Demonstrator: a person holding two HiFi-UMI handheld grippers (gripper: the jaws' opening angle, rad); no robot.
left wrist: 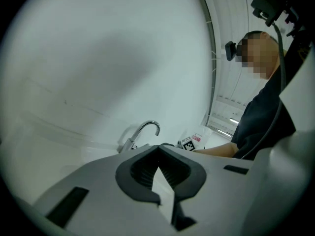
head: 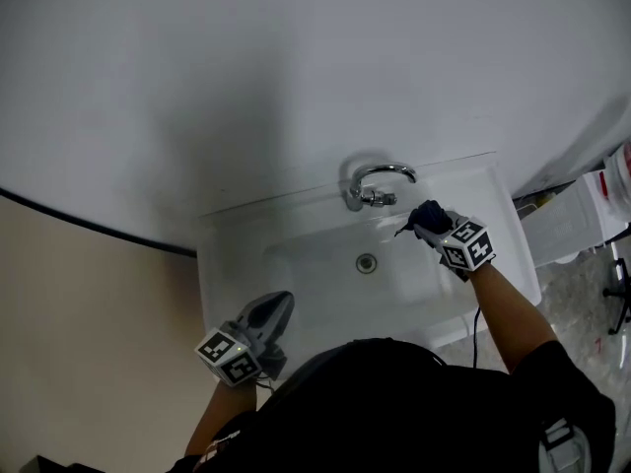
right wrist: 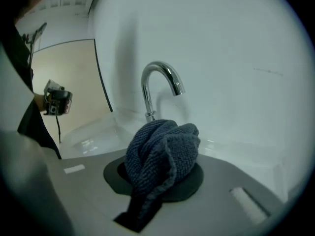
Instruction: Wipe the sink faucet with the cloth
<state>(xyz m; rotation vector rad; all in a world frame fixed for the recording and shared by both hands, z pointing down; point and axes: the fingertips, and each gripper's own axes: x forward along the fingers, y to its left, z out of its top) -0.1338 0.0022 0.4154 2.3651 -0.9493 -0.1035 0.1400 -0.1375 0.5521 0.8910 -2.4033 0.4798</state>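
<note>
Cloth point(right wrist: 162, 154): dark blue-grey ribbed knit, bunched into a folded wad with one tail trailing down. The right gripper point(head: 430, 221) has its jaws clamped on it, just right of the chrome gooseneck faucet point(head: 379, 181) over the white sink point(head: 229, 254). Contact between cloth and faucet cannot be confirmed. Left gripper point(head: 274, 313): jaws together, empty, at the sink's near left. The cloth hides the faucet base in the right gripper view.

My head camera looks steeply down on the sink point(head: 222, 254) from above both claws. The camera on my left claw point(head: 279, 305) looks along its jaws, faucet point(left wrist: 143, 132) well ahead. The one on my right claw point(head: 429, 221) sits nearer, faucet just beyond the claw. All three views share that faucet.
</note>
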